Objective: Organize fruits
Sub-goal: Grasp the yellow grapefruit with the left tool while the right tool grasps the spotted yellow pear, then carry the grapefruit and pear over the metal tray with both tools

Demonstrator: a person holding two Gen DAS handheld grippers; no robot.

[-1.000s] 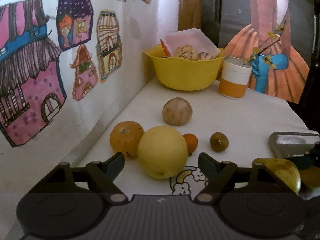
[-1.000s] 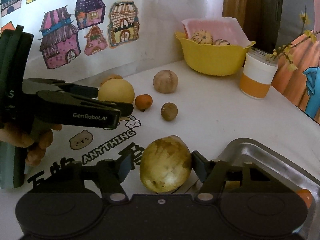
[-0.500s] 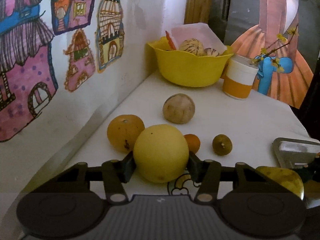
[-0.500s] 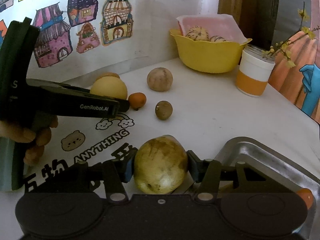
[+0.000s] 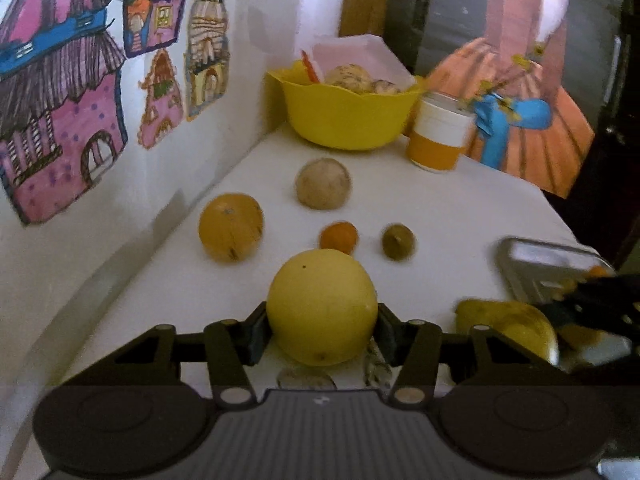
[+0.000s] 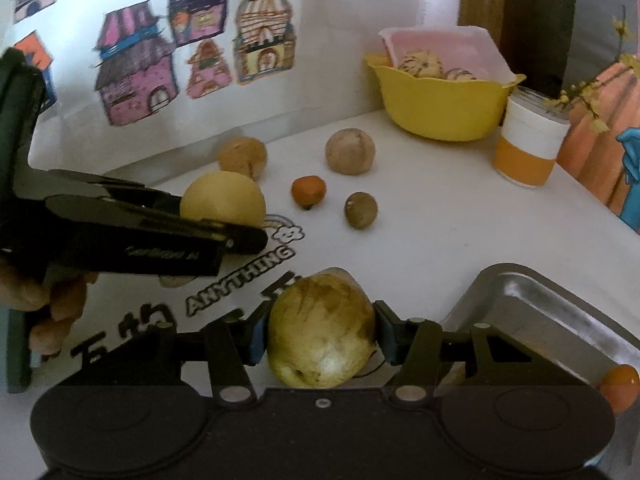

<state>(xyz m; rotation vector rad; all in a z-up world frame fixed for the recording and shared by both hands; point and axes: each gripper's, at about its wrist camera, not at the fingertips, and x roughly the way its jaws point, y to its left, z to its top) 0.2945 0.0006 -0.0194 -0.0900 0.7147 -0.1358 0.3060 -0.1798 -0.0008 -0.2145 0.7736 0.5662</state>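
Note:
My left gripper (image 5: 322, 326) is shut on a large pale yellow round fruit (image 5: 322, 306), lifted a little off the white table. From the right wrist view the same fruit (image 6: 222, 199) shows in the left gripper's black fingers (image 6: 244, 236). My right gripper (image 6: 320, 336) is shut on a brown-blotched yellow fruit (image 6: 322, 330), just left of a metal tray (image 6: 540, 312). On the table lie an orange (image 5: 231, 227), a tan round fruit (image 5: 323, 183), a small tangerine (image 5: 338, 237) and a small brown-green fruit (image 5: 398, 242).
A yellow bowl (image 5: 348, 118) holding striped fruits and a pink box stands at the back by the wall. An orange-and-white cup (image 5: 438, 138) stands to its right. A small orange fruit (image 6: 620, 386) lies in the tray's corner. A person's fingers (image 6: 52, 312) hold the left gripper.
The left gripper moved forward, shut on the large yellow fruit and drew it back from the orange and tangerine. The right gripper closed onto the blotched fruit and stays there.

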